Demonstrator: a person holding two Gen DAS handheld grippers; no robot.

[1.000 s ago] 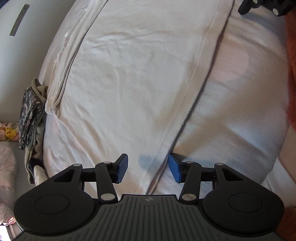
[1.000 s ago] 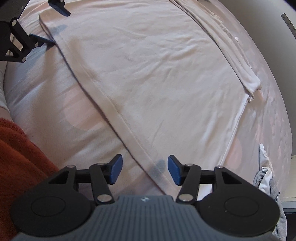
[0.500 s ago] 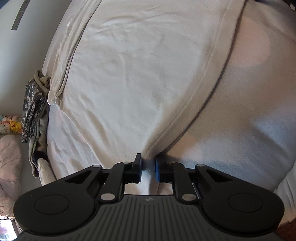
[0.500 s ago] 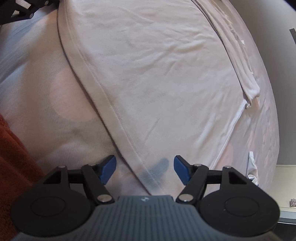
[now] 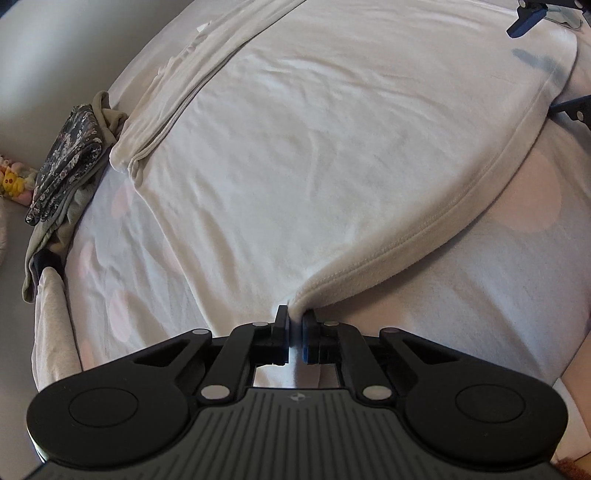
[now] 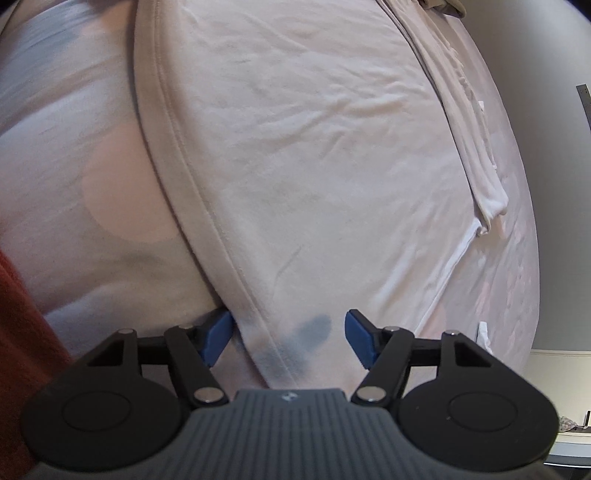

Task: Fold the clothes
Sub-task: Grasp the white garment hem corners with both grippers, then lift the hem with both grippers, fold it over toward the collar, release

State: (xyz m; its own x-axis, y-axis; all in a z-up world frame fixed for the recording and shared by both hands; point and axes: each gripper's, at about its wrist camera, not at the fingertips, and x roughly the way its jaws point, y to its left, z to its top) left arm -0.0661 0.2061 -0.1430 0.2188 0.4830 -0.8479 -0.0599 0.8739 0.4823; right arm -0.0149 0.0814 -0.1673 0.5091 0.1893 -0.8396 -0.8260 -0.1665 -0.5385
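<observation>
From the left wrist, the left gripper (image 5: 294, 332) is clenched on the hemmed corner of the cream garment (image 5: 314, 155), which lifts off the bed sheet (image 5: 498, 280) into the pads and otherwise lies spread flat across the bed. A pile of dark patterned clothes (image 5: 66, 173) sits at the bed's far left edge, and a blue fingertip of the right gripper (image 5: 532, 14) shows at the top right corner. From the right wrist, the right gripper (image 6: 288, 336) stands released, its pads straddling the garment's hem (image 6: 207, 206) without pressing it.
</observation>
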